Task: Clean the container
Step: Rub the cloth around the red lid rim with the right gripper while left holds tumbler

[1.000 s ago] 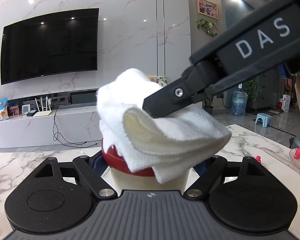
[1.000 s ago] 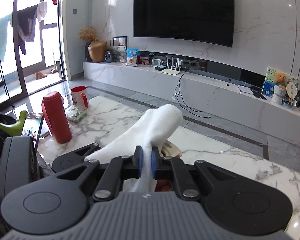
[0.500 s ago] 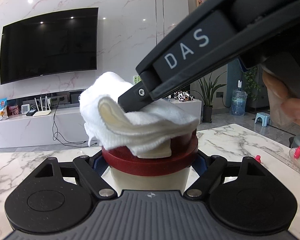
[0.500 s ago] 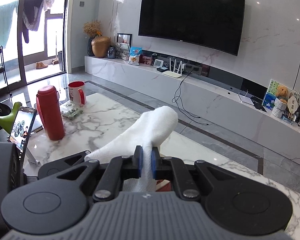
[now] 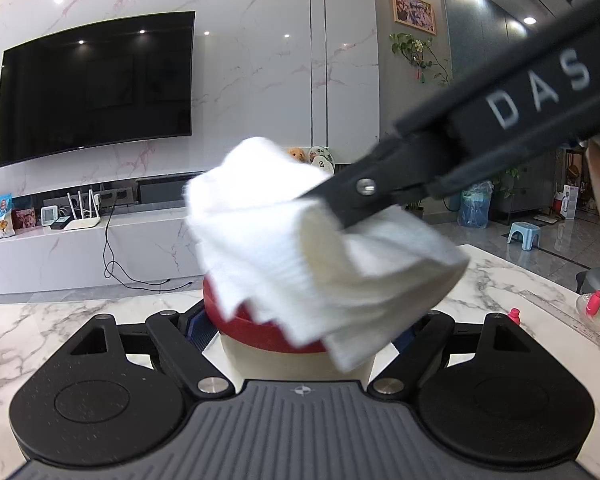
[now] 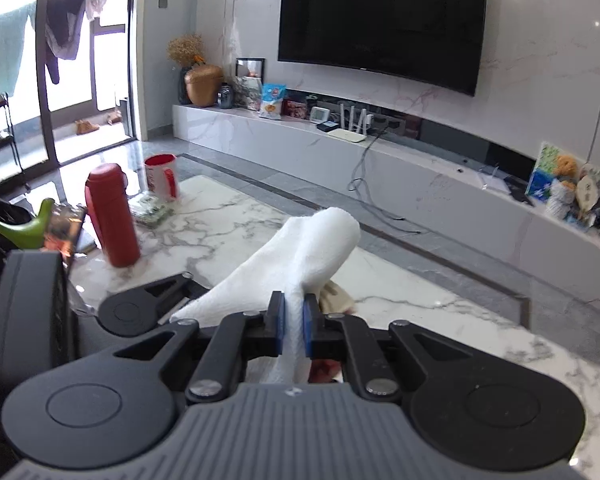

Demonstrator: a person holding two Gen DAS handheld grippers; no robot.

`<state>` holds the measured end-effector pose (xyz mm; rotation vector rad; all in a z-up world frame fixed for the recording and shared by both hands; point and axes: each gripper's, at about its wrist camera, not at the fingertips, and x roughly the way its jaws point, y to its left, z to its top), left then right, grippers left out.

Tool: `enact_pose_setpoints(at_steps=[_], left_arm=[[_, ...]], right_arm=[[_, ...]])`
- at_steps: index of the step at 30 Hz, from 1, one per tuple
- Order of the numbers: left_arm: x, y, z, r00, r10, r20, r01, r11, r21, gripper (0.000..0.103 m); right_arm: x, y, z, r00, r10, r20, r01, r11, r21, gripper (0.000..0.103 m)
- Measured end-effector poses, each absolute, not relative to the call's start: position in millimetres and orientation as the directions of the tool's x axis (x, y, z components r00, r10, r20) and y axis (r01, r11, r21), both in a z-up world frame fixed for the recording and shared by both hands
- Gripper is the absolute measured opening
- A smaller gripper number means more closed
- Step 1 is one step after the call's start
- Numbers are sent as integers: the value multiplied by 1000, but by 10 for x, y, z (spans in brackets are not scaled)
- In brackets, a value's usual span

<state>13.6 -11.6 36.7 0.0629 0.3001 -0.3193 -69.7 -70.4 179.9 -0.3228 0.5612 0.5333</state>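
A cream container [image 5: 284,360] with a red lid [image 5: 256,322] sits between my left gripper's fingers; my left gripper [image 5: 300,332] is shut on it. My right gripper [image 6: 294,330] is shut on a white cloth [image 6: 308,248]. In the left wrist view the right gripper [image 5: 340,204] comes in from the upper right and holds the cloth [image 5: 312,264] on top of the lid, draped over its right side. Only a sliver of the red lid [image 6: 324,370] shows under the cloth in the right wrist view.
A marble table [image 6: 220,236] carries a red bottle [image 6: 112,216], a red-and-white mug [image 6: 162,176], a phone [image 6: 62,228] and a green object [image 6: 24,228] at its left. A small dish of coloured items [image 5: 598,310] sits at the table's right edge. A TV wall stands behind.
The cloth swept across the lid: left half a second ago, now back right, hanging over the lid's right edge. The right gripper tilted lower. The left gripper stayed on the container.
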Motion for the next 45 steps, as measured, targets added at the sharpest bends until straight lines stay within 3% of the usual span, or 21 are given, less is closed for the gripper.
enact_pose_setpoints(at_steps=[10, 20, 35, 45], left_arm=[[83, -151, 366, 903, -304, -303, 322, 947, 12, 82], [24, -232, 323, 903, -305, -304, 325, 946, 17, 82], [87, -154, 363, 902, -305, -306, 323, 946, 9, 82], [50, -192, 250, 902, -306, -303, 326, 945, 16, 82]], right_arm=[[-588, -565, 1746, 778, 308, -548, -524, 799, -295, 11], [-709, -627, 1781, 743, 340, -576, -543, 810, -223, 11], [-584, -529, 1720, 771, 317, -552, -516, 819, -251, 11], [-755, -577, 1736, 732, 376, -568, -552, 816, -171, 11]])
